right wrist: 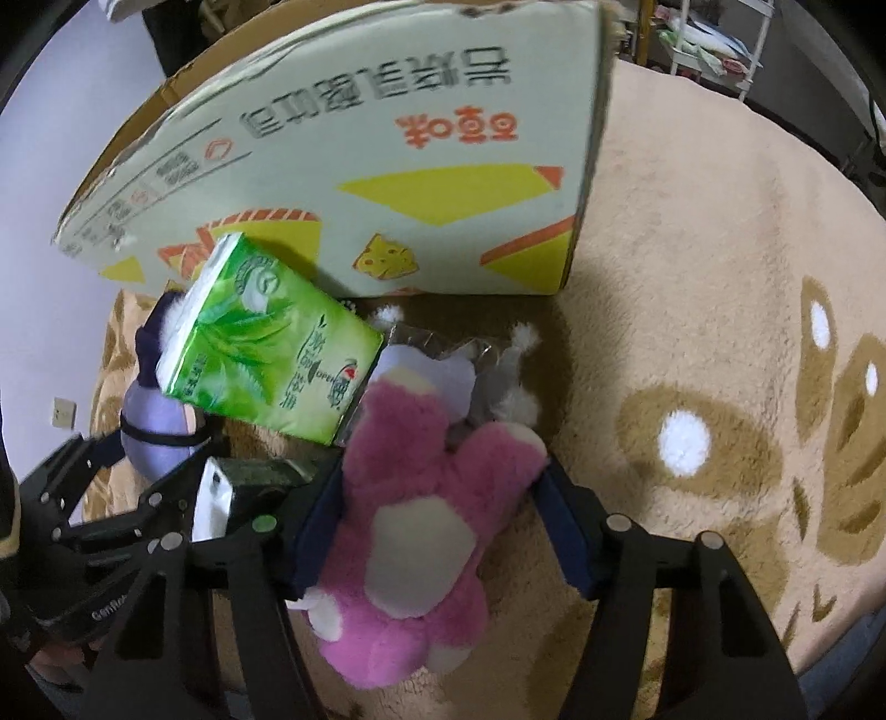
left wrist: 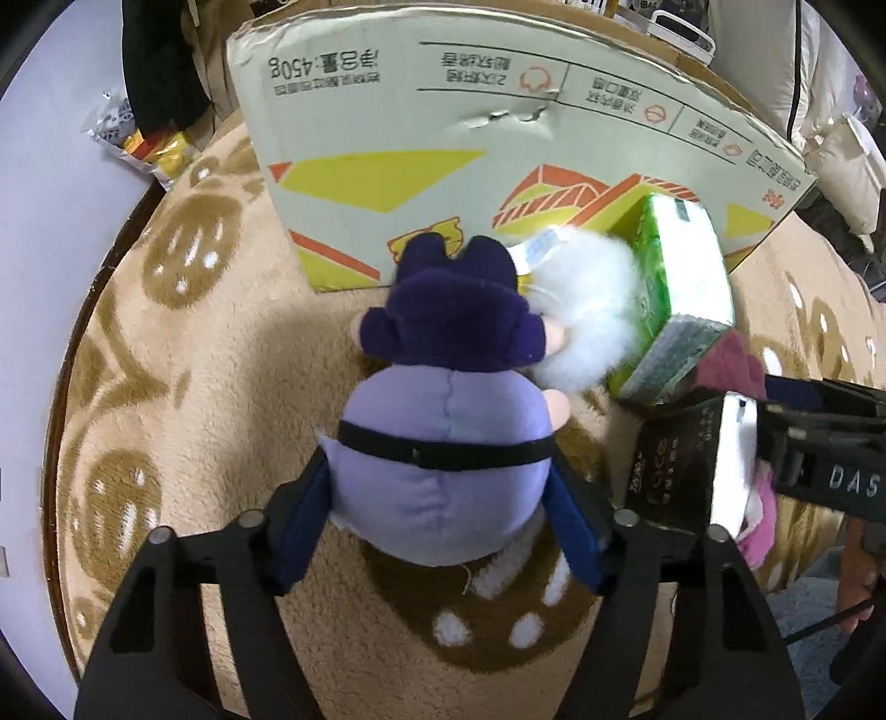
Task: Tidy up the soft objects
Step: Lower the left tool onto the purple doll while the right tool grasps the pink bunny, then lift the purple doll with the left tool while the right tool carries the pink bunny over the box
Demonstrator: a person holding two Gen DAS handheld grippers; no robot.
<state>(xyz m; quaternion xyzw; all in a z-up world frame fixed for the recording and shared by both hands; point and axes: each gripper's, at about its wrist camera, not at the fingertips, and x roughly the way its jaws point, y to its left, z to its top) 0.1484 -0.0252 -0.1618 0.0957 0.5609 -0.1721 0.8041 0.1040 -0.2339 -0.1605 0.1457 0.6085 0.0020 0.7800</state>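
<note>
My left gripper (left wrist: 443, 509) is shut on a purple plush doll (left wrist: 443, 454) with a dark violet hat, over the rug. My right gripper (right wrist: 443, 509) is shut on a pink plush bear (right wrist: 421, 526). The purple doll also shows in the right wrist view (right wrist: 149, 421), with the left gripper (right wrist: 111, 498) around it. A green tissue pack (left wrist: 675, 299) (right wrist: 266, 343) leans on a white fluffy toy (left wrist: 587, 310). A grey and white plush (right wrist: 509, 382) lies beyond the bear. A black tissue pack (left wrist: 681, 471) (right wrist: 243, 487) sits between the grippers.
A large printed cardboard box (left wrist: 443, 149) (right wrist: 387, 166) stands just behind the toys. Everything rests on a beige patterned rug (left wrist: 194, 387) (right wrist: 692, 332). Snack bags (left wrist: 144, 144) lie at the far left by a white wall. A rack (right wrist: 709, 39) stands far right.
</note>
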